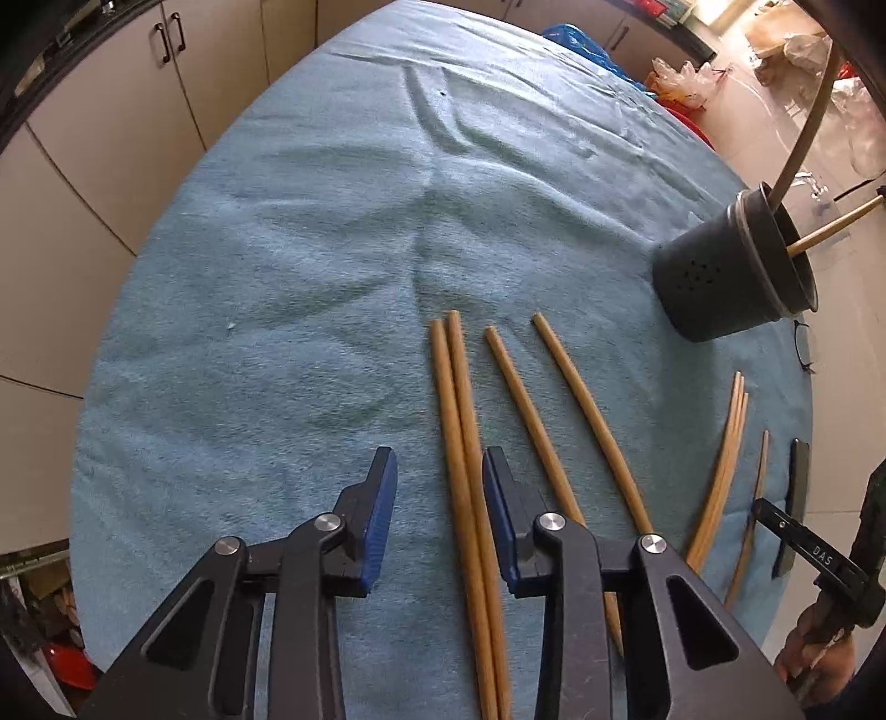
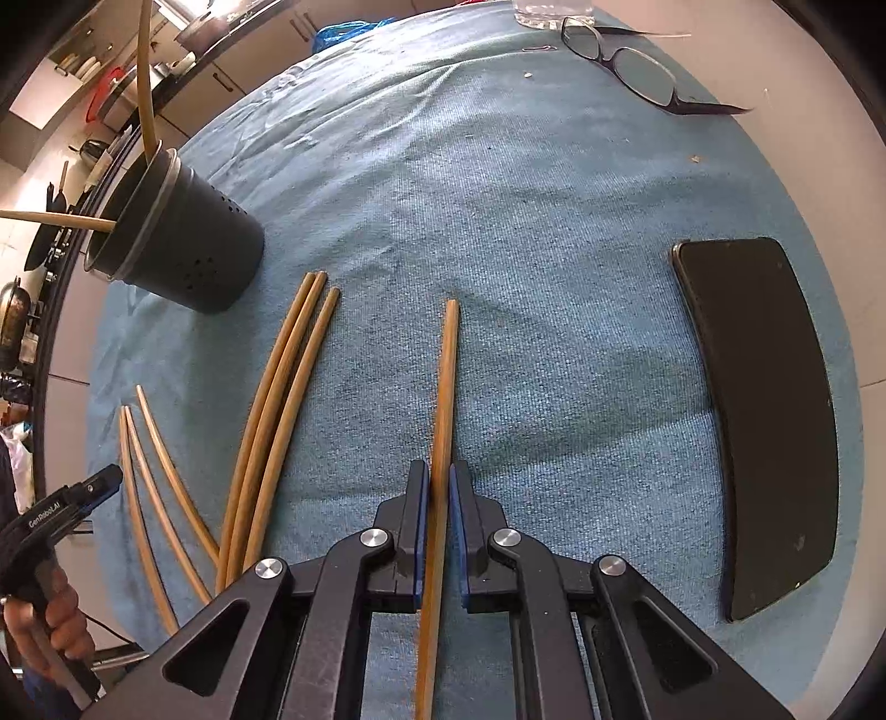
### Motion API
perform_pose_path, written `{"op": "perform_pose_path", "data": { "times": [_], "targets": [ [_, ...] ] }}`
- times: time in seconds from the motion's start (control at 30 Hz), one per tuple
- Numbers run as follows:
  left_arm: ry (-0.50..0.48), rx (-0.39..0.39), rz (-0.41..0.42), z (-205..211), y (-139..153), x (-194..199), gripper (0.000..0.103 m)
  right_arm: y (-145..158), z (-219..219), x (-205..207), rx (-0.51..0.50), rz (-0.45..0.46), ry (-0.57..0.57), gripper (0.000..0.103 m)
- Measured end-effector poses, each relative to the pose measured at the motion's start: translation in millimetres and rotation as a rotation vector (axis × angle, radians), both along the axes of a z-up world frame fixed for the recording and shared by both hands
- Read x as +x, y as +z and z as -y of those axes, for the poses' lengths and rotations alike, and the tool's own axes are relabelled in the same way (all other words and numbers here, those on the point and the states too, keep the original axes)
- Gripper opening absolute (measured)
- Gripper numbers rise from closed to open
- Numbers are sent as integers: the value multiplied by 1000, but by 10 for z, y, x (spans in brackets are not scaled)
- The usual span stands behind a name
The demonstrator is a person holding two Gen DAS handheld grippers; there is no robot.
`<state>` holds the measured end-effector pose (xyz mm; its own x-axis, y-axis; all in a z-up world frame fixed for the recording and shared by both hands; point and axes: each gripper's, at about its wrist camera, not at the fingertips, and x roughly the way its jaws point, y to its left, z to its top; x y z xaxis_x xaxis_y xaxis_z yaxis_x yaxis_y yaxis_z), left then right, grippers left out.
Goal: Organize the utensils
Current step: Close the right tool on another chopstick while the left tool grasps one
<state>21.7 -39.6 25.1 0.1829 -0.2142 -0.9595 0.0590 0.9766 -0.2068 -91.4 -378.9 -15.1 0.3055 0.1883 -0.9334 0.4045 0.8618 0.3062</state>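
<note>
My left gripper (image 1: 440, 465) is open and points down at the blue cloth. A pair of wooden chopsticks (image 1: 457, 399) lies between its fingers, close to the right pad (image 1: 498, 498), with a gap on the left side. Two single chopsticks (image 1: 587, 410) lie just right of it. My right gripper (image 2: 439, 476) is shut on one chopstick (image 2: 446, 382), which lies along the cloth. Three more chopsticks (image 2: 277, 415) lie to its left. The dark perforated holder (image 2: 194, 260) stands upright behind them with two chopsticks (image 2: 55, 219) leaning in it.
A black phone (image 2: 764, 432) lies on the cloth (image 2: 498, 221) to the right, and spectacles (image 2: 626, 66) at the far edge beside a clear glass (image 2: 548, 11). A person's hand (image 2: 50, 626) holds the left gripper's handle. Cabinets (image 1: 111, 111) stand beyond the table.
</note>
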Motion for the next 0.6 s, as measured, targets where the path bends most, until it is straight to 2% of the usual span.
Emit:
{"op": "perform_pose_path", "data": {
  "times": [0.23,0.37,0.6],
  "targets": [
    [-26,4,-6,43,-43,19,19,0,-75,71,-12,-6,3,6],
    [-16,-14,-7,-35,-15,-1,19,0,-79,79,-13,-6,4,6],
    [-24,17,-1,-3,-41,32,19,-2,-83,98,-15,-7,3,6]
  ]
}}
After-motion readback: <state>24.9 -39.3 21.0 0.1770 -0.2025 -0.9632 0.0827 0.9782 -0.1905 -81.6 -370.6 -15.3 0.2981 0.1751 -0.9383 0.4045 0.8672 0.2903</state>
